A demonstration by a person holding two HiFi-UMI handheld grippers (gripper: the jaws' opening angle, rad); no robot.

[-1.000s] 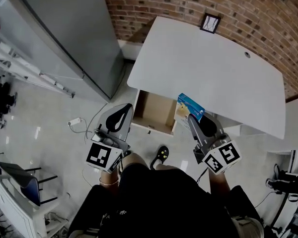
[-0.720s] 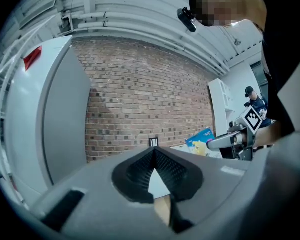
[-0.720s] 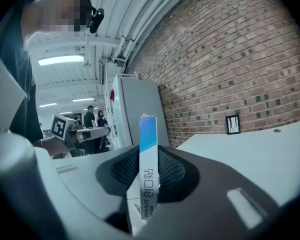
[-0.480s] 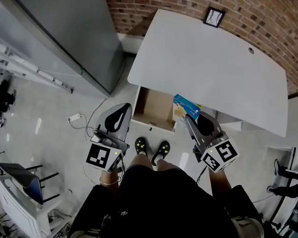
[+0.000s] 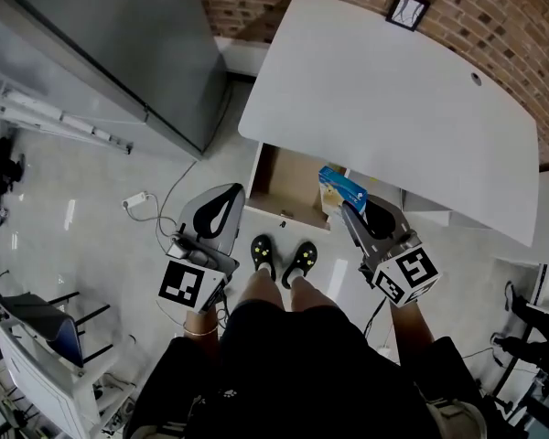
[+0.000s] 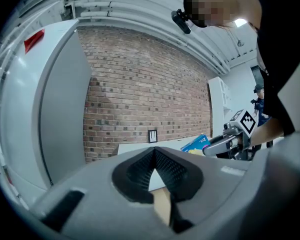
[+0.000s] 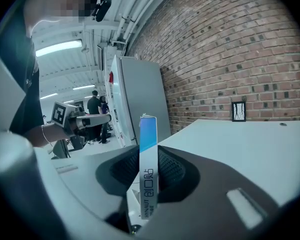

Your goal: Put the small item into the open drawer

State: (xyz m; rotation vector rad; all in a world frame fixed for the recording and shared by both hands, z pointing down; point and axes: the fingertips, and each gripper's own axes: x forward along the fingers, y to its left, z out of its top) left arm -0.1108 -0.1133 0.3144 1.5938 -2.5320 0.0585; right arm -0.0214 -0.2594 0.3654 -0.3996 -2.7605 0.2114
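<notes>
While the right gripper (image 5: 348,210) clamps the small blue box (image 5: 340,188) at the open drawer's (image 5: 288,179) right end, the left gripper (image 5: 227,192) hangs closed and empty near its left.

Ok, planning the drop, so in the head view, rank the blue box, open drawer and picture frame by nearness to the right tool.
1. blue box, clamped in the right tool.
2. open drawer, just left, under the desk.
3. picture frame, far desk edge.
</notes>
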